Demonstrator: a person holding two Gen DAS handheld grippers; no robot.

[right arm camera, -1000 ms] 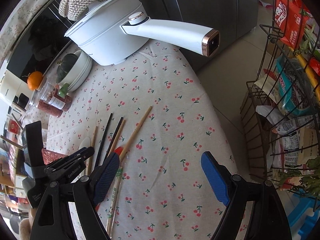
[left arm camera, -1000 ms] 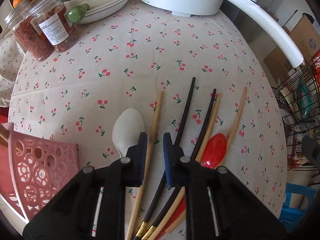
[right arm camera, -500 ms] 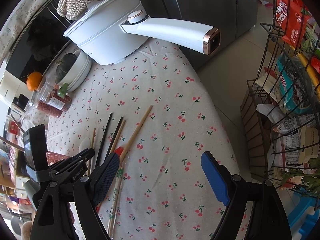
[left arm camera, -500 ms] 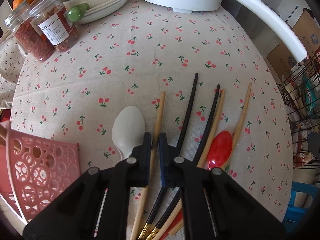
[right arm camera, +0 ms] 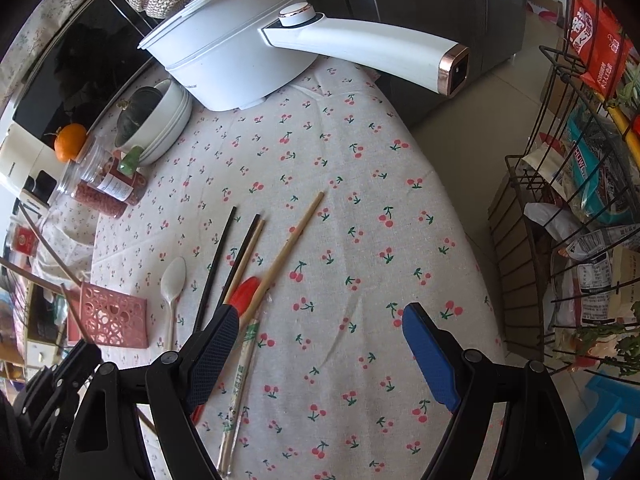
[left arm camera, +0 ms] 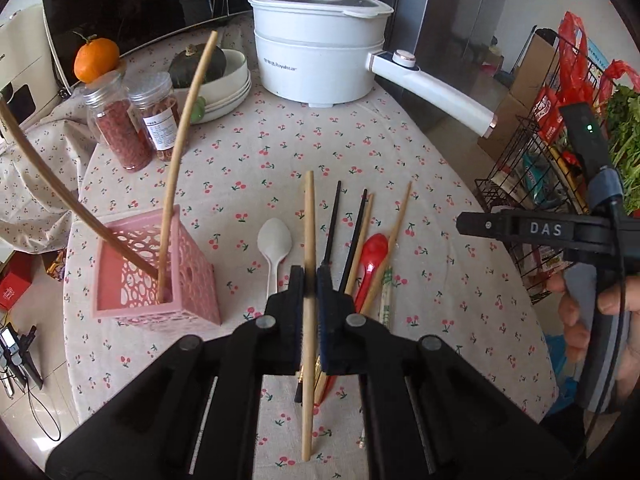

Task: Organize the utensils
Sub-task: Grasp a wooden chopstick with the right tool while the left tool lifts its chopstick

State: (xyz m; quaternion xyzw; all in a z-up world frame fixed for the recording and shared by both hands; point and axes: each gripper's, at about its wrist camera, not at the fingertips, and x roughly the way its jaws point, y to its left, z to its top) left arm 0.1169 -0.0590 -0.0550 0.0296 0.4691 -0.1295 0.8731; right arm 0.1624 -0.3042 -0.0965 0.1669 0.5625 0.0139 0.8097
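Left wrist view: cherry-print tablecloth (left arm camera: 280,152) covers the table, with a white electric pot (left arm camera: 320,60) at the back. Left gripper (left arm camera: 308,280) is pinched on a pale wooden chopstick (left arm camera: 308,220), lifted above the cloth. Pink holder (left arm camera: 152,276) to the left contains two chopsticks.

Right wrist view: wire rack (right arm camera: 560,220) stands right of the table. Right gripper (right arm camera: 320,340) is spread wide, holding nothing. Black chopsticks (right arm camera: 224,256), white spoon (right arm camera: 173,280) and red spoon (right arm camera: 248,290), partly hidden, lie on the cloth.

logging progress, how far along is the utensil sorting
Done: two wooden chopsticks stand in the pink holder. In hand: the left hand-held gripper clamps a third chopstick. Left on the table: two black chopsticks, more wooden ones, white spoon, red spoon. Right hand-held gripper is open.
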